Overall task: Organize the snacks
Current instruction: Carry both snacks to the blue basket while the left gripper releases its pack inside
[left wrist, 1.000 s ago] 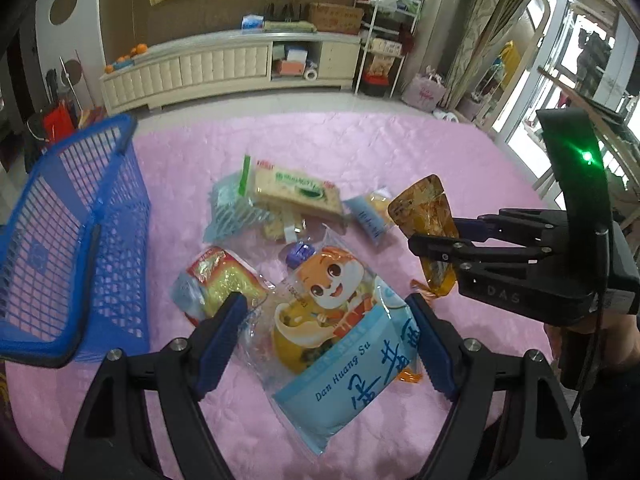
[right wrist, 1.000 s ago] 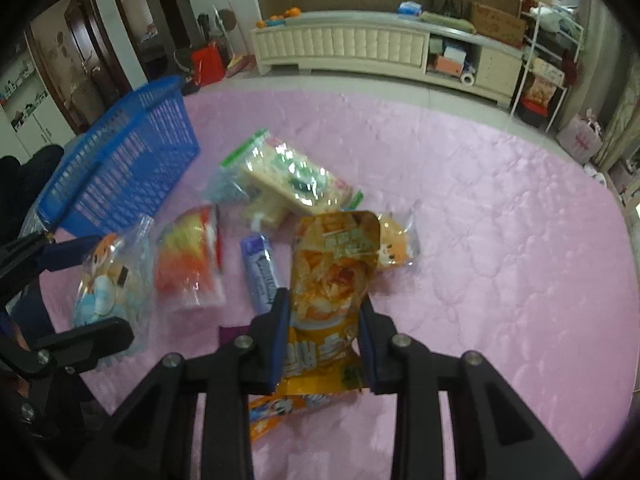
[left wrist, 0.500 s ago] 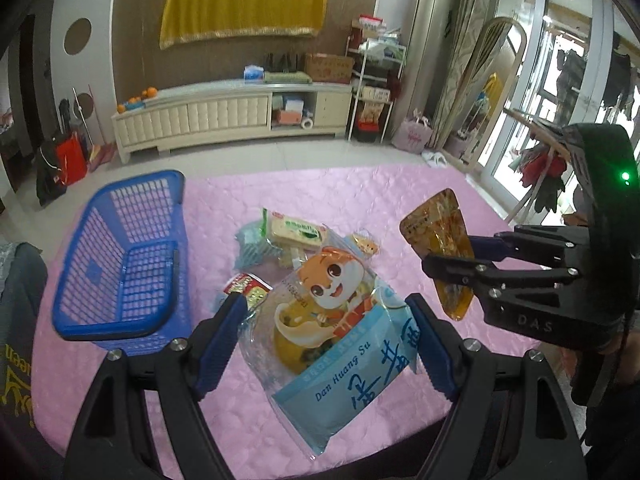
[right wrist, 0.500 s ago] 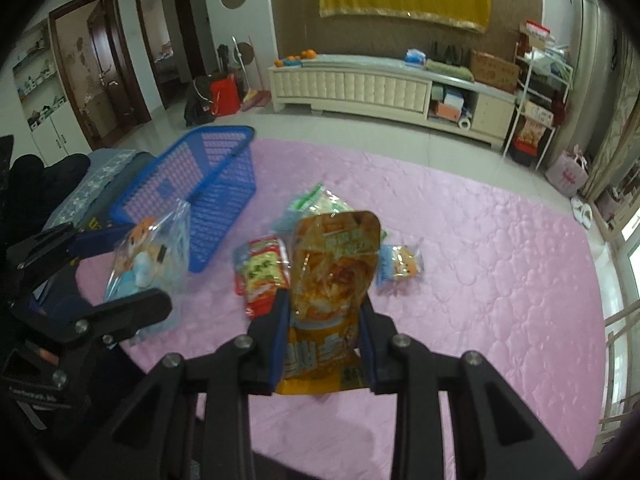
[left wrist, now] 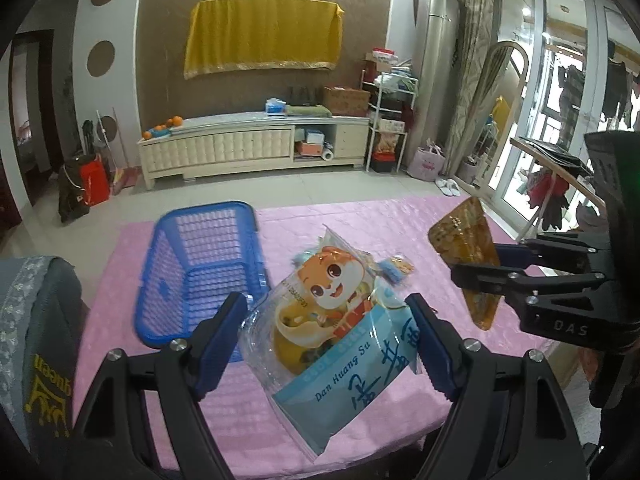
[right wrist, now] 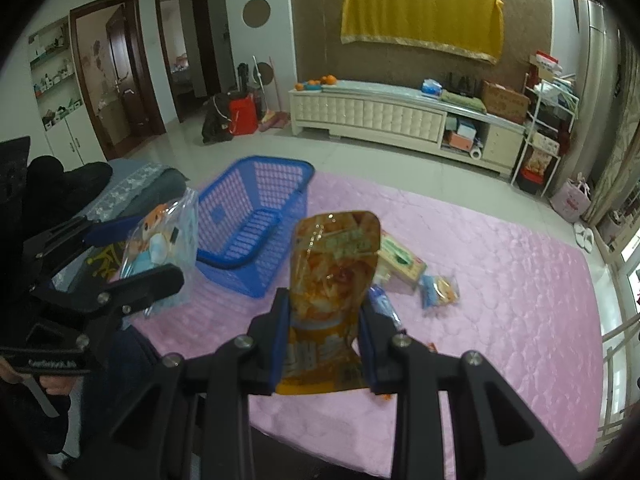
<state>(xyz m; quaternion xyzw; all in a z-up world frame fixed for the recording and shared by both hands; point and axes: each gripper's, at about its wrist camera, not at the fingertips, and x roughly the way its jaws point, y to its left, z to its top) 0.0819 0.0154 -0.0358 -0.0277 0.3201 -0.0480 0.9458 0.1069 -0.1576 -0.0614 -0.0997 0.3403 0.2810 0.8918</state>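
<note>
Left wrist view: your left gripper (left wrist: 326,338) has its jaws clenched wide around the clear cartoon-squirrel snack bag (left wrist: 332,320), lifted at the frame's centre above the pink quilted table (left wrist: 360,220). At the right edge your right gripper (left wrist: 476,264) grasps the orange chip pouch (left wrist: 466,248), jaws squeezed tight on it. The blue basket (left wrist: 208,256) sits empty at centre left on the pink cover. Right wrist view: that pouch stands upright between the jaws at lower centre, and right of it, down on the table, lie a cracker pack (right wrist: 402,260) and a small wrapped biscuit (right wrist: 440,290).
</note>
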